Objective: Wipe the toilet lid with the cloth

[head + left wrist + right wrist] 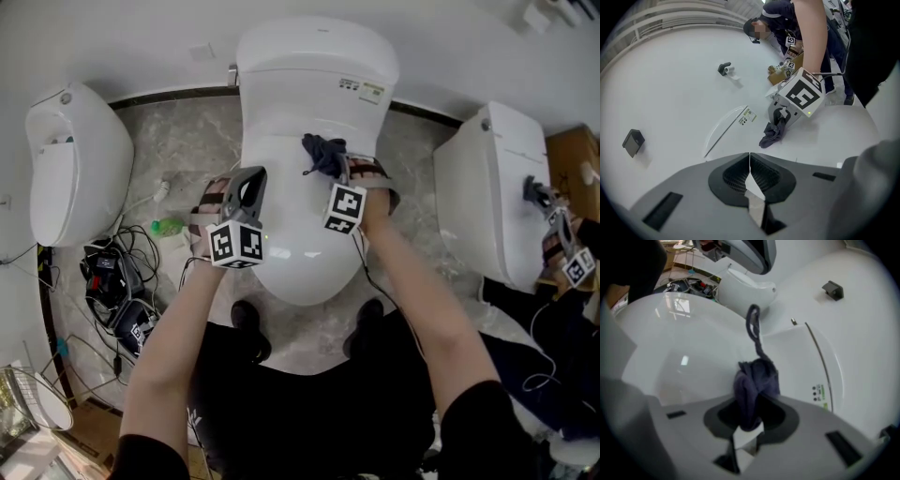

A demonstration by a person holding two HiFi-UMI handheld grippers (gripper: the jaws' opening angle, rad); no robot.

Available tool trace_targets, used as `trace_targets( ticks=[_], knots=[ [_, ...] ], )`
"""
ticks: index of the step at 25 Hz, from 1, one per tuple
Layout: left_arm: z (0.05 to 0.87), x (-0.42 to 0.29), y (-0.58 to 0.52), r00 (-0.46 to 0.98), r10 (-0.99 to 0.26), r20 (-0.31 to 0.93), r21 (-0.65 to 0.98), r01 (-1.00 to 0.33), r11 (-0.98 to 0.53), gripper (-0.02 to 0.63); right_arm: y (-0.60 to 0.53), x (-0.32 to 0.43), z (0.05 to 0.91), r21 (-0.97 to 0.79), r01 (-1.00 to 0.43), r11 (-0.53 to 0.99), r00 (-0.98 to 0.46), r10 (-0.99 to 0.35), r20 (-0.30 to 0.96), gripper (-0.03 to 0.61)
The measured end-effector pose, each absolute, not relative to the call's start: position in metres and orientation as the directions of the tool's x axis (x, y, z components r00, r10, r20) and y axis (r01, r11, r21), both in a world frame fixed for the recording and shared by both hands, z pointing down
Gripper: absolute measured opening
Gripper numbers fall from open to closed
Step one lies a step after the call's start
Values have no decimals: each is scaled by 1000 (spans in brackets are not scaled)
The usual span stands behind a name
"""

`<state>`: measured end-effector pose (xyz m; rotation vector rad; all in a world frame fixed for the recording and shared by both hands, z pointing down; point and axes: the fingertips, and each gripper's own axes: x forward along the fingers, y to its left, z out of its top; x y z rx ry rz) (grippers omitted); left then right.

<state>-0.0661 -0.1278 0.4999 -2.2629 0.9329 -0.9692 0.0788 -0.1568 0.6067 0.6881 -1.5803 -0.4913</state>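
The right claw [749, 423] pinches the dark cloth [754, 383], which lies bunched on the far part of the white toilet lid [300, 234], close to the tank [314, 56]. The left claw [750, 176] has its jaws pressed together over the lid's left side, apart from the cloth.

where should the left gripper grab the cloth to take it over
Probably the bunched part of the cloth sticking out past the right gripper, toward the tank. Come from the left, low over the toilet lid; the left gripper is shut and must open first.
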Motion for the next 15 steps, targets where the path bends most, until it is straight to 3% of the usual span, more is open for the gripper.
trace_targets(
  ticks=[15],
  knots=[
    [505, -59, -140, 512, -752, 415, -648, -414, -639, 18, -74, 70, 613, 648, -165, 744, -91, -665, 741, 92]
  ],
)
